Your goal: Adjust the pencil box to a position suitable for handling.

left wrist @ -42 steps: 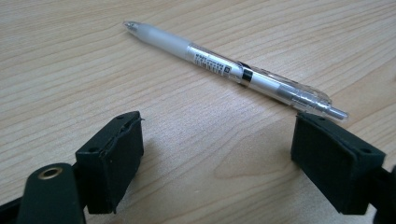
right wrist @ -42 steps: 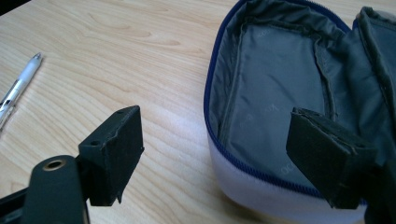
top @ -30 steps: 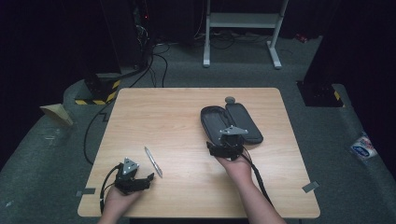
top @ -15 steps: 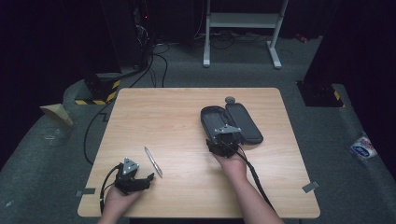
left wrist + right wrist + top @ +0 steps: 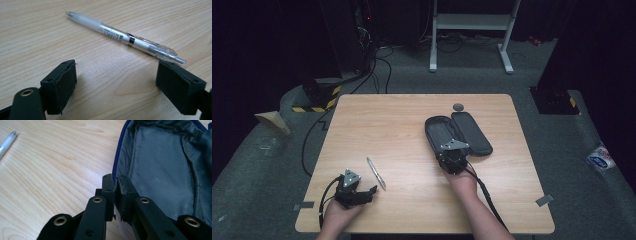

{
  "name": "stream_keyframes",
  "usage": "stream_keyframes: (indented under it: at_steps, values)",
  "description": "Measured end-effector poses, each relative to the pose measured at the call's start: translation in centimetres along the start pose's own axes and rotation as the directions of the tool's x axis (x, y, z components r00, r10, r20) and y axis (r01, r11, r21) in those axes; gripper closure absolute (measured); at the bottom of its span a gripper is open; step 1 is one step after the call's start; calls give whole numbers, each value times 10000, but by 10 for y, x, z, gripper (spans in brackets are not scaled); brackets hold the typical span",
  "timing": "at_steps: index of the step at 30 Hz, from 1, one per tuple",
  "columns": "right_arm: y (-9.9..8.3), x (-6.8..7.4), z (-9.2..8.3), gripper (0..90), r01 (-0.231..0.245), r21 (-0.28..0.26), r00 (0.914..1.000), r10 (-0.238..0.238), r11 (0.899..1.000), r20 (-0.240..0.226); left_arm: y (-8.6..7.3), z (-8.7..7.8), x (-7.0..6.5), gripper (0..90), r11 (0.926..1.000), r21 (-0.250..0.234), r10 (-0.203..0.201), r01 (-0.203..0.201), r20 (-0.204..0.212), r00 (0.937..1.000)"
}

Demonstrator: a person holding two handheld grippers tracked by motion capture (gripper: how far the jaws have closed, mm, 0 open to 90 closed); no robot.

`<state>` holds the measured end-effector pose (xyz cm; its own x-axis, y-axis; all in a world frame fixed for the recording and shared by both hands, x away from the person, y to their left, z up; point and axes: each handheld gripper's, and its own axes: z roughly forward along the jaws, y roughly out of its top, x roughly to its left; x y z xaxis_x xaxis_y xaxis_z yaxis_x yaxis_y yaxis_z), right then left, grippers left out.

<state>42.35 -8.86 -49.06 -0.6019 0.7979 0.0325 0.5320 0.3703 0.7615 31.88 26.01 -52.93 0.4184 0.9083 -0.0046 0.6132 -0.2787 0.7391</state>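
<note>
A clear white pen [image 5: 376,173] [image 5: 120,37] lies on the wooden table [image 5: 402,125] at the front left. My left gripper [image 5: 368,192] [image 5: 117,85] rests just short of it, jaws open wide, nothing between them. A dark pencil case [image 5: 462,132] [image 5: 160,170] lies unzipped and spread flat right of centre, its grey lining showing. My right gripper [image 5: 449,152] [image 5: 116,186] sits at the case's near left rim; its jaws have just been closing and now pinch the zipped edge. The pen's tip [image 5: 6,142] shows far left in the right gripper view.
A small grey round object [image 5: 458,106] sits on the table just beyond the case. Cables trail from both grippers off the table's front edge. Behind the table stand a white metal frame [image 5: 472,30] and floor cables [image 5: 377,65].
The right gripper's jaws went from open to shut on the case's near rim, shifting slightly left. The left gripper and the pen stayed put.
</note>
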Motion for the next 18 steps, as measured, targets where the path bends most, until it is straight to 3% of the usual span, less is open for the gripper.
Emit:
stream_keyframes:
  at_steps: [6, 18]
  values:
    - [-17, 7, -15, 842, 409, -132, 9991, -410, 9991, -110, 0, 0, 0, 171, 10000, -5, 23, -23, -6, 10000]
    - [-54, 10, -55, 805, 484, -547, 9982, -503, 9973, -331, 0, 0, 0, 172, 10000, 8, 41, -41, -32, 10000]
